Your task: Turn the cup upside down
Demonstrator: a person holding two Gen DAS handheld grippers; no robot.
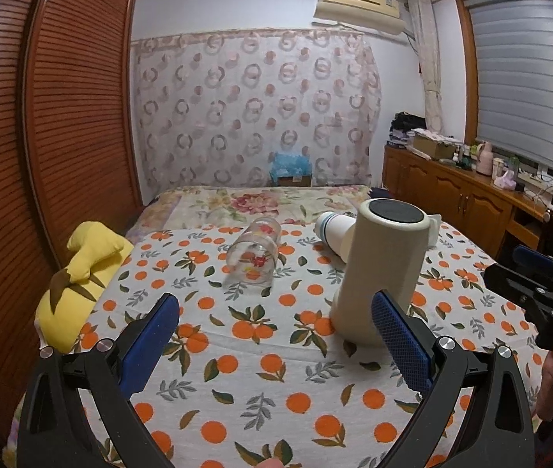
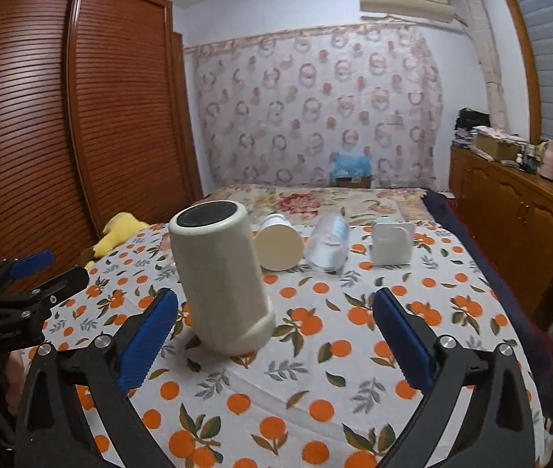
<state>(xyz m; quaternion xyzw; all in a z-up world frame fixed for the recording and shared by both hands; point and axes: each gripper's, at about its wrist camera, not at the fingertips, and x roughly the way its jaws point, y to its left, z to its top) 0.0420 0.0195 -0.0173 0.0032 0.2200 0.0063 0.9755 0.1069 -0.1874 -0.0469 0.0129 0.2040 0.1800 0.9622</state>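
Stood inverted on the tablecloth, tall cup just ahead-left of right gripper, ahead-right of left gripper. Lay on its side well ahead of left gripper: glass. Lay behind tall cup: second cup, then bottle and small container further right. Plush toy far left.

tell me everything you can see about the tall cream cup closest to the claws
The cream cup is a tall, matte cylinder that looks like plastic or coated metal. It stands upside down on the orange-print cloth, its dark circular base facing up and its slightly flared mouth end resting on the cloth. It looks tilted, though the fisheye may exaggerate this. Neither claw touches it: the left claw and the right claw are both open and empty.
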